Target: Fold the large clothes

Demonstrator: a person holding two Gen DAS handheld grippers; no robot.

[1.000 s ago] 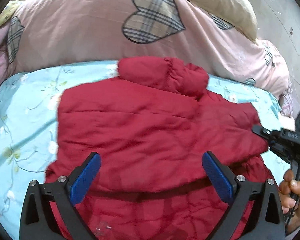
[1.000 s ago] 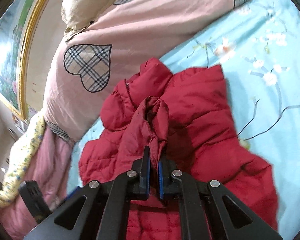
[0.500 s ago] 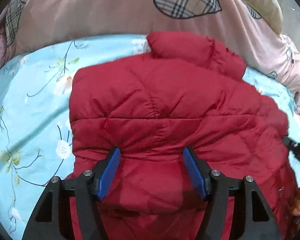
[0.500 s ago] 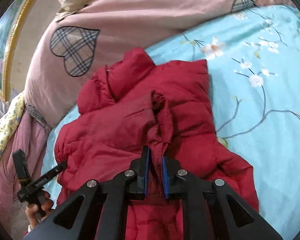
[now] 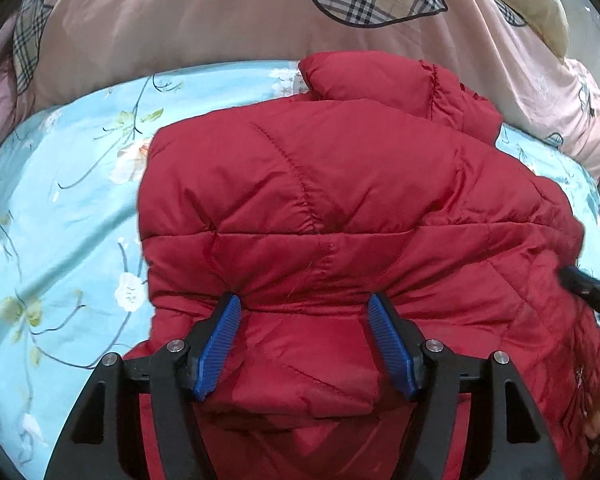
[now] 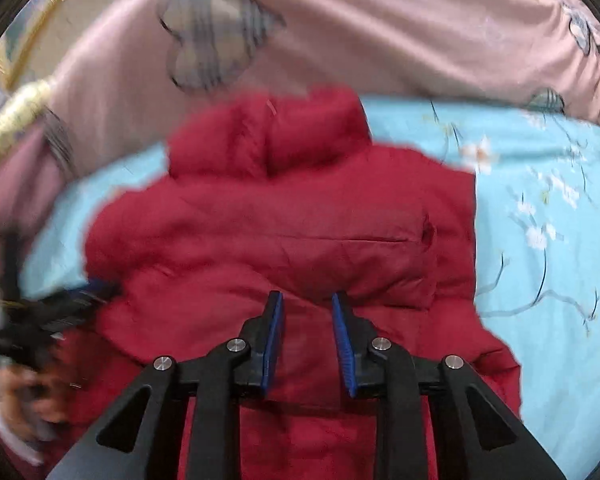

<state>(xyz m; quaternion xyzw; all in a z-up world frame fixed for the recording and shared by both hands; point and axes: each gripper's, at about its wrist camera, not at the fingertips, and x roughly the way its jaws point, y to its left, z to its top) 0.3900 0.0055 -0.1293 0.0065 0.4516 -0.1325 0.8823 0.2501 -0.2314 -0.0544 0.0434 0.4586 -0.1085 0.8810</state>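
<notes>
The sleeve has been laid across the red puffer jacket and released by the right gripper, whose jaws are opening. A fold is gripped in the left gripper; folding seems unfinished.

red puffer jacket (quilted), folded, on bed

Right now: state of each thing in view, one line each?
red puffer jacket: lying on the bed, sleeve folded across it.
left tool: partly open, pads astride a bunched jacket fold.
right tool: opening, jacket fabric between the pads, no longer pinched.
pink quilt: heaped beyond the jacket.
</notes>
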